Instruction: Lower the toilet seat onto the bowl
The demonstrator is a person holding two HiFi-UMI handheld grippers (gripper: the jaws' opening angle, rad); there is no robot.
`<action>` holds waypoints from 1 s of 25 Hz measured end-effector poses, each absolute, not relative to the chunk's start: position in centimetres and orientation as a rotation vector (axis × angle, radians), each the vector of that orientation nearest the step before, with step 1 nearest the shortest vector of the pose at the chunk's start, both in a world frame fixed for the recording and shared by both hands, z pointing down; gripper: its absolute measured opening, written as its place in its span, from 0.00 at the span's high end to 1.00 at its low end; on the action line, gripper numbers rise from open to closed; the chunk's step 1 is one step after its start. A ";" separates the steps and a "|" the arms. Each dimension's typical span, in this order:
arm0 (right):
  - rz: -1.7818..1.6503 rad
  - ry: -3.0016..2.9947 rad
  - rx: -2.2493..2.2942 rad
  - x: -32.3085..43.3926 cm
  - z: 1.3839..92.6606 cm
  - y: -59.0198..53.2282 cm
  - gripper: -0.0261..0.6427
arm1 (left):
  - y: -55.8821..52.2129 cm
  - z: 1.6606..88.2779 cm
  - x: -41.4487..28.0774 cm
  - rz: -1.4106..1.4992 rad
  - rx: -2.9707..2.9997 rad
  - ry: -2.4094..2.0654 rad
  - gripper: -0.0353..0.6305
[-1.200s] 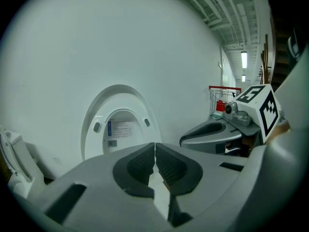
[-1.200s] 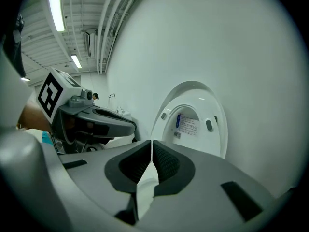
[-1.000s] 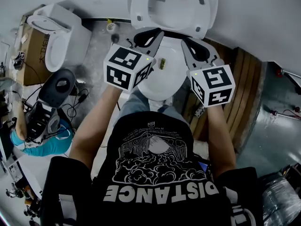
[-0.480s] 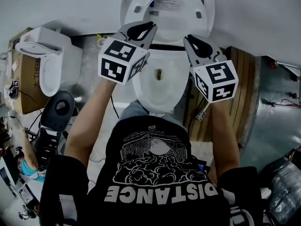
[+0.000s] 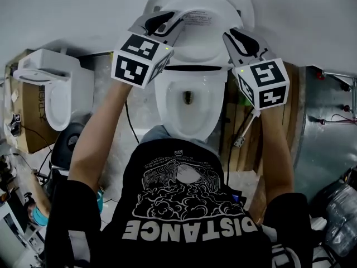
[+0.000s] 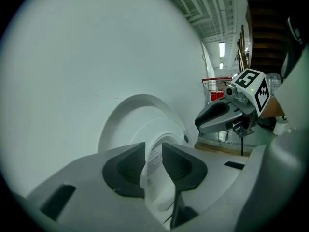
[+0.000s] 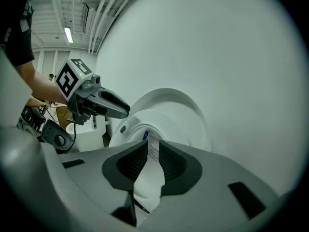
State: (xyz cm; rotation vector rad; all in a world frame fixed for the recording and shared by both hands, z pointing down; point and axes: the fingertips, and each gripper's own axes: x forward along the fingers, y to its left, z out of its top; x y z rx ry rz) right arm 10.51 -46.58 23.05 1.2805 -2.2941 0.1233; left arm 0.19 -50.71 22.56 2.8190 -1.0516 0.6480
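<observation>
Toilet seat [image 5: 192, 54] upright, long axis vertical

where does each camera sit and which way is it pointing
Head view: on the person's head, facing steeply down at the bowl and raised seat; shows torso, arms, left gripper, right gripper.
Left gripper view: on that gripper, facing the seat along its opening jaws, nothing clamped; right gripper at right.
Right gripper view: on that gripper, facing the seat along its opening jaws, nothing clamped; left gripper at left.
Shared: each gripper view shows the seat and the other gripper.
</observation>
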 end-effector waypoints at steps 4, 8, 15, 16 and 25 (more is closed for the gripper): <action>0.092 -2.261 1.281 10.9 22.2 -48.1 0.83 | -52.6 22.0 0.1 0.703 2.848 -1.036 0.76; 0.062 -2.231 1.263 11.4 21.7 -50.0 0.80 | -54.5 21.8 0.2 0.743 2.851 -1.025 0.73; 0.029 -2.187 1.163 12.8 22.3 -52.3 0.72 | -55.8 22.7 1.3 0.867 2.838 -0.946 0.69; 0.020 -2.180 1.140 12.9 22.4 -52.7 0.72 | -55.9 22.7 1.4 0.880 2.841 -0.934 0.69; 0.001 -2.155 0.990 12.5 23.7 -54.5 0.71 | -56.2 22.7 1.6 0.976 2.850 -0.888 0.70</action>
